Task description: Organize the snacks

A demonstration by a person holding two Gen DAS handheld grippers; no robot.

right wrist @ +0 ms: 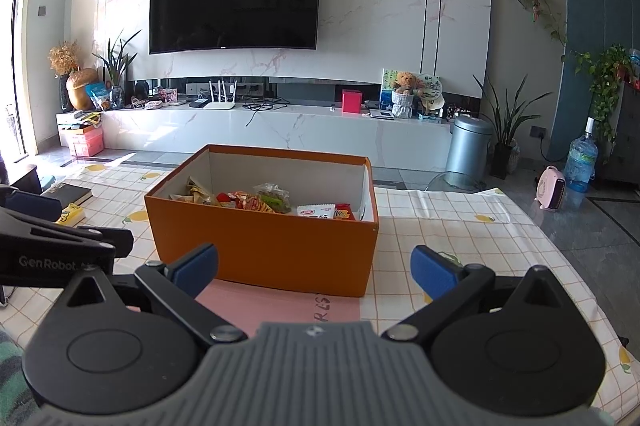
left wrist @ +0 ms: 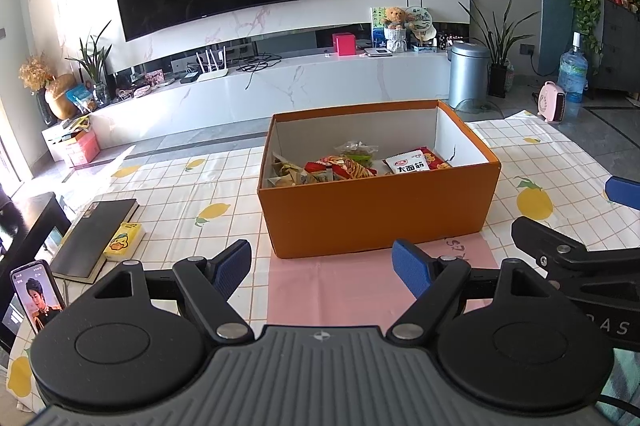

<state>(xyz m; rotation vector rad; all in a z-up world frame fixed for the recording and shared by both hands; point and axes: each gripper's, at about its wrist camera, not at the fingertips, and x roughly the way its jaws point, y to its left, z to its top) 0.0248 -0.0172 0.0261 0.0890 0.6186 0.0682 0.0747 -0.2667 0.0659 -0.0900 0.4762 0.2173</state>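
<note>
An orange cardboard box (left wrist: 376, 214) (right wrist: 264, 246) stands on the checked tablecloth, its near edge on a pink sheet (left wrist: 340, 290) (right wrist: 288, 306). Inside lie several snack packets (left wrist: 352, 166) (right wrist: 256, 202), among them a white packet with dark lettering (left wrist: 408, 164) (right wrist: 316, 212). My left gripper (left wrist: 322, 268) is open just short of the box's near wall, with nothing between its blue pads. My right gripper (right wrist: 314, 268) is also open and empty, in front of the box. Each gripper shows at the other view's edge.
A dark notebook (left wrist: 94, 238) (right wrist: 68, 194) with a yellow duck-print pack (left wrist: 122, 240) (right wrist: 72, 214) lies left of the box. A phone (left wrist: 36, 300) stands at the near left. The tablecloth with lemon prints (left wrist: 560, 178) (right wrist: 460, 242) spreads right of the box. A TV wall is beyond.
</note>
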